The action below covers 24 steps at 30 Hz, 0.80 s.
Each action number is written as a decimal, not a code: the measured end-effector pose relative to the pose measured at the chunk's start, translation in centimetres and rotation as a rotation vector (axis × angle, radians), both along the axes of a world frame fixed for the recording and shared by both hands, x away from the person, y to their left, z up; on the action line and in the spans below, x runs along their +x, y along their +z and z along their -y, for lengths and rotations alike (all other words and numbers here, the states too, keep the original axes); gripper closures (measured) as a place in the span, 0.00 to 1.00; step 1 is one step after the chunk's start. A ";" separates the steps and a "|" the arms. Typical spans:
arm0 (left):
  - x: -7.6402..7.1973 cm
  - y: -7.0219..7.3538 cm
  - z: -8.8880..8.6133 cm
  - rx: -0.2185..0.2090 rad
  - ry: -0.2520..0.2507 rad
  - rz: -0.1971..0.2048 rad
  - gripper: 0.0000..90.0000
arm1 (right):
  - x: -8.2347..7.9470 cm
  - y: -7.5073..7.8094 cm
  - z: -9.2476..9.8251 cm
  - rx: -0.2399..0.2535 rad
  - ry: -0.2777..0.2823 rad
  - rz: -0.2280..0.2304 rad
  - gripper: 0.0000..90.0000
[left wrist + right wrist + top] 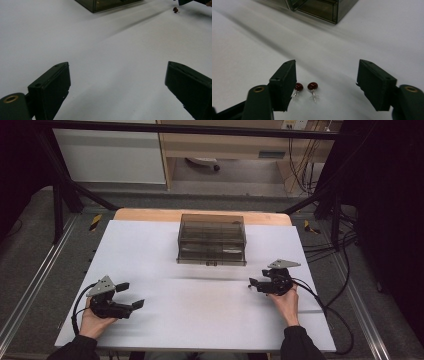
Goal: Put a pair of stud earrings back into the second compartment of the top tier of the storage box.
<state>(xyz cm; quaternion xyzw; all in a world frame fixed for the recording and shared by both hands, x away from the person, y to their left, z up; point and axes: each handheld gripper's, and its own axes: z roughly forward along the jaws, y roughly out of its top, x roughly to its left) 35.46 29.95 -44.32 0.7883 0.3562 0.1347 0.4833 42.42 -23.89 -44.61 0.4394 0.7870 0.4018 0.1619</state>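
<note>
right gripper (327, 85) jaws apart, unclenched | red stud earrings (305, 87) between fingers, nearer one | judged tiny, light, slippery; pinch beads, not pins

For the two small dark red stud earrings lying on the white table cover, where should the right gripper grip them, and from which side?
Probably by the round red heads, not the thin silver posts, which look too fine to pinch. They lie side by side between the open jaws of the right gripper, the left head close by one pad, so coming straight down from above and closing across both heads seems best.
</note>
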 end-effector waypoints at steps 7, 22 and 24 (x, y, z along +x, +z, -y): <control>0.0 0.0 -0.1 -0.002 0.000 0.001 0.07 | -0.3 -0.3 0.6 0.017 0.014 -0.036 0.55; 0.0 0.0 0.0 0.001 0.001 0.001 0.07 | -0.8 -1.0 0.2 0.009 0.070 -0.058 0.74; 0.0 0.0 0.0 0.001 0.001 0.001 0.07 | -0.9 -1.1 0.2 0.006 0.075 -0.056 0.76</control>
